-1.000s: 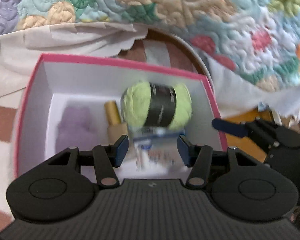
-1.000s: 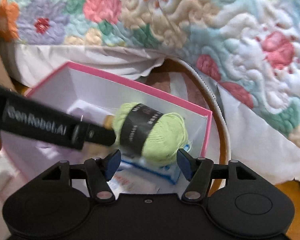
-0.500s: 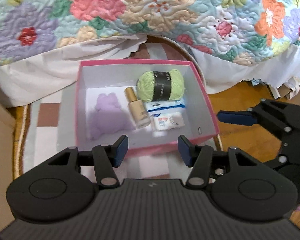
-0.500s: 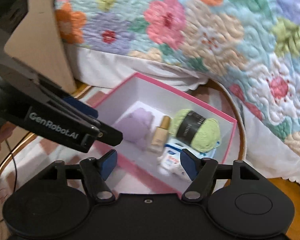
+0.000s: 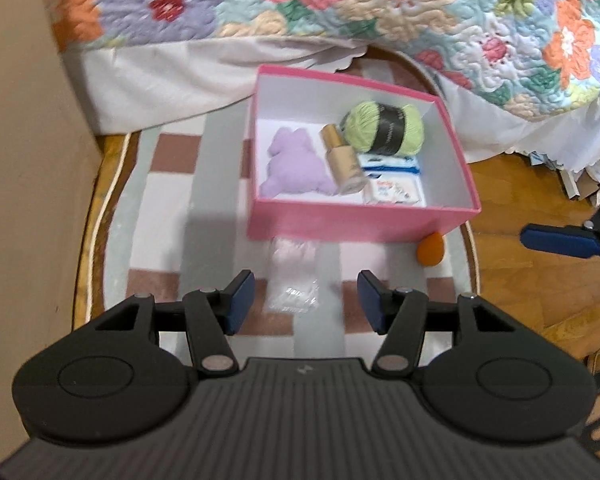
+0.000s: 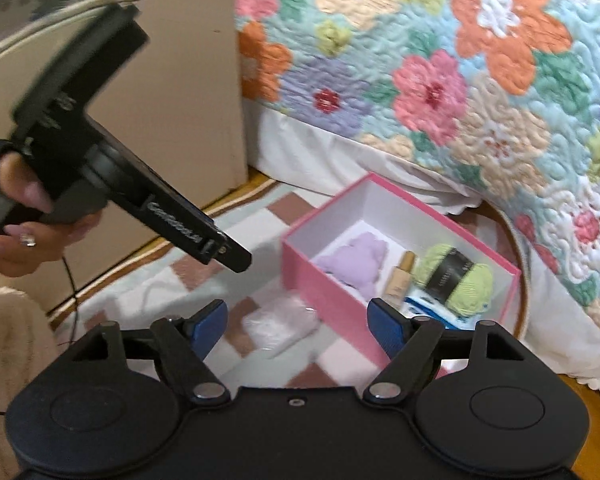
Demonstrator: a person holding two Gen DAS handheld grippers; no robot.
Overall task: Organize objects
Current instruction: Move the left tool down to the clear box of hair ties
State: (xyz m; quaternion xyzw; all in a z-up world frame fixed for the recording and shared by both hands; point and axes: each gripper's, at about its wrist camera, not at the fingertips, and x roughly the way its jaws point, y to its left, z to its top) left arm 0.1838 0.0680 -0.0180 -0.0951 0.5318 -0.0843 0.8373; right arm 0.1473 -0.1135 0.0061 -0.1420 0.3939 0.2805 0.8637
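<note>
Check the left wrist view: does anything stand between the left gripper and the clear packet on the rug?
Nothing visible does. The left gripper is open with the clear packet right ahead; the pink box lies beyond it.

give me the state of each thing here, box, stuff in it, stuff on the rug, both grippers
pink box: open, no lid on
green yarn: inside box, wound, banded
purple plush: inside box, lying flat
gold-capped bottle: inside box, on its side, capped
tissue packs: inside box, sealed
clear packet: on rug, outside box
orange sponge: on rug by box corner
left gripper: open, empty
right gripper: open, empty

One pink box (image 5: 356,224), one yarn ball (image 5: 384,127), one purple plush (image 5: 294,168), one bottle (image 5: 340,160), two packets (image 5: 392,178), one orange sponge (image 5: 430,249).
</note>
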